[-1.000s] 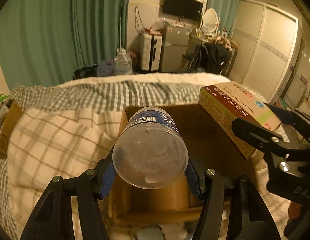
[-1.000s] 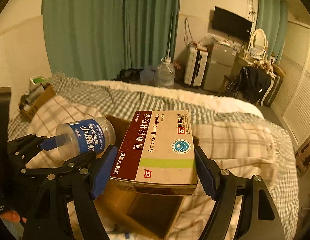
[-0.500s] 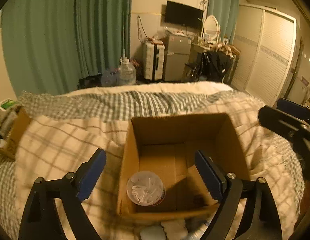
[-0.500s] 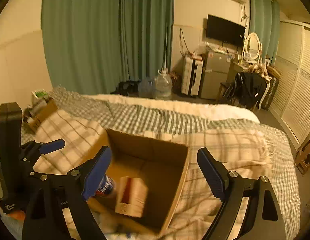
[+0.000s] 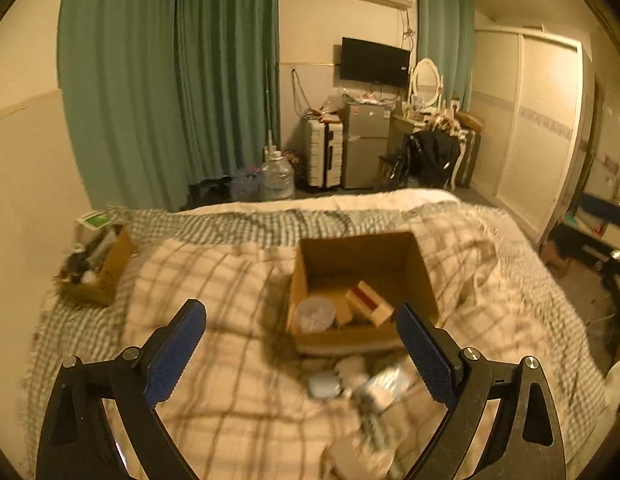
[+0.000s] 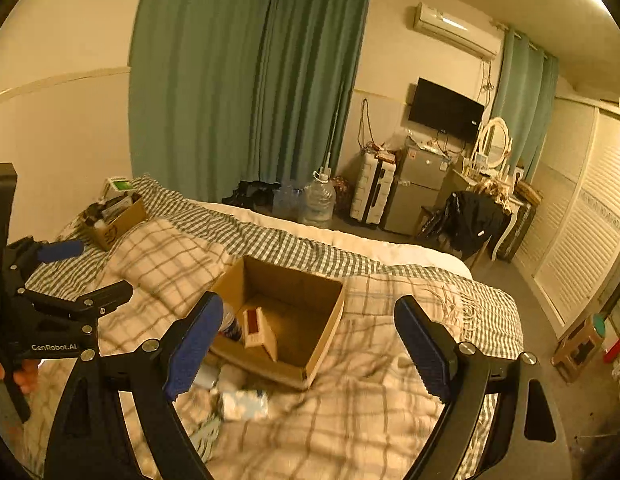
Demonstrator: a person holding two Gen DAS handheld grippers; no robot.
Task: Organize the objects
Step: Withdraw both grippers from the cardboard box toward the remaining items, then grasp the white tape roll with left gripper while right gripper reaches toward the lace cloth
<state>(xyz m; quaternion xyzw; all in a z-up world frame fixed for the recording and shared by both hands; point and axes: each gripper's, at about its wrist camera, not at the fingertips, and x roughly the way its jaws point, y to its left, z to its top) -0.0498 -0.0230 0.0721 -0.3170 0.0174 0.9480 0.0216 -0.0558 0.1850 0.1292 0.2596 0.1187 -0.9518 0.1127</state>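
An open cardboard box [image 5: 390,246] [image 6: 326,322] sits on the checked blanket. Inside it stand a clear plastic bottle [image 5: 314,314] [image 6: 231,327] and a red-and-white medicine box [image 5: 368,303] [image 6: 260,333]. My left gripper [image 5: 301,354] is open and empty, held back above the blanket in front of the box; it also shows at the left of the right wrist view [image 6: 69,276]. My right gripper [image 6: 307,354] is open and empty, raised above the box's near side.
Several small loose items [image 5: 366,388] [image 6: 241,402] lie on the blanket just in front of the box. A second cardboard box [image 5: 95,268] [image 6: 113,216] full of things sits at the bed's far left. Furniture and a water jug [image 6: 318,200] stand beyond the bed.
Both grippers opened: the bottle and the medicine box dropped into the cardboard box. Both grippers then pulled back and up, away from the box.
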